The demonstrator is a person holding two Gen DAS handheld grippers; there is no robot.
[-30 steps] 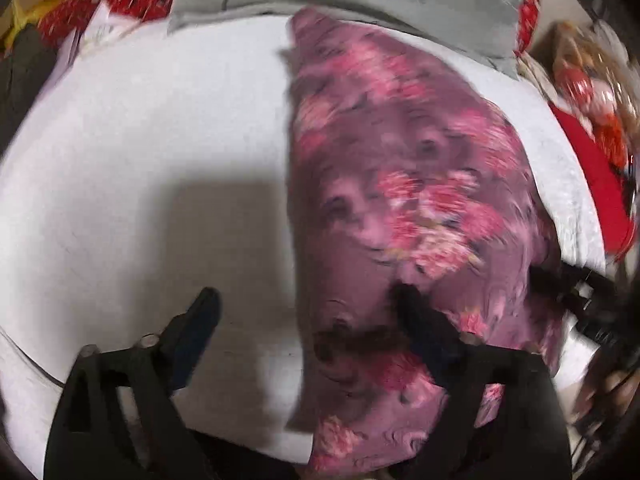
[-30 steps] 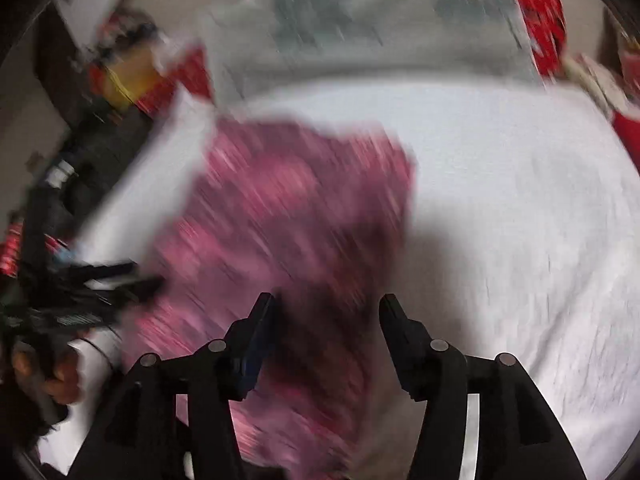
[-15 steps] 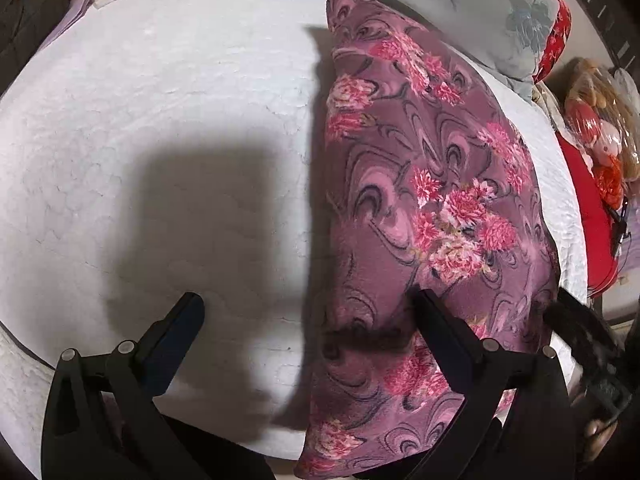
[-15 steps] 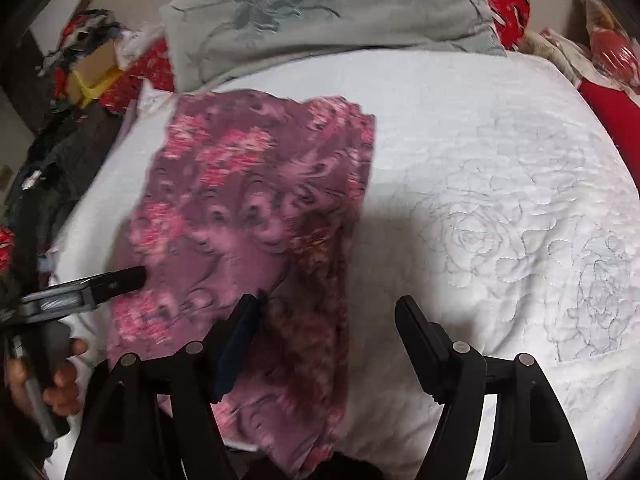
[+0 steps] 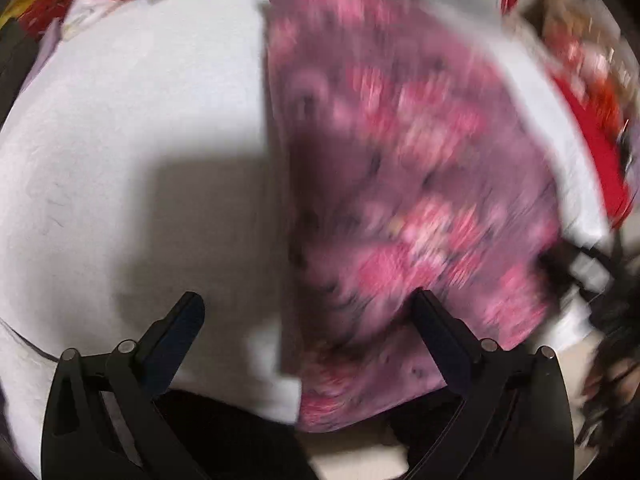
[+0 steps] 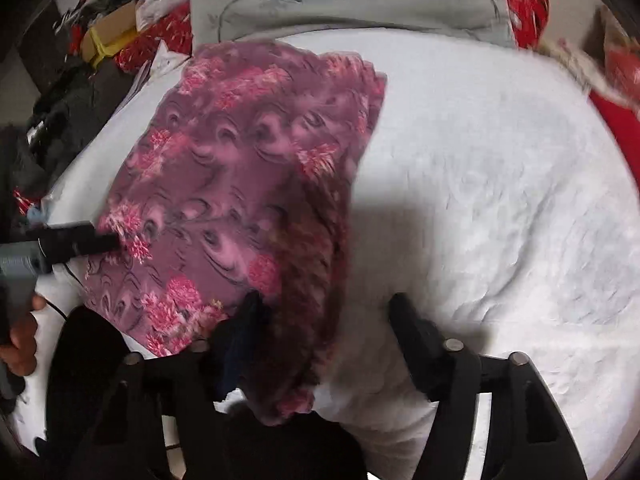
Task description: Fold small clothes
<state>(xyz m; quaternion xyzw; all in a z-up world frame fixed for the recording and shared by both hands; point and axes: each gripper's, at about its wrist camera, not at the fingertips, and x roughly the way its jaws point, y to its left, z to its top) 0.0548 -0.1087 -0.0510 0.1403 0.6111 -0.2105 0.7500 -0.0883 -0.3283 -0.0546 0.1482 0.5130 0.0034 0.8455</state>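
Lying flat on the white bed (image 6: 500, 184), one purple floral garment (image 6: 248, 168) fills centre-left; both tools (left tool (image 5: 306, 306), right tool (image 6: 324, 308)) gape wide, gripping nothing.

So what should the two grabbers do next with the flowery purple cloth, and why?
Probably each should close on a near edge of the flowery purple cloth. The left gripper and right gripper both stand open, holding nothing, each with one finger over the cloth and one over the white quilt. The cloth lies flat, so another fold needs a grip first.
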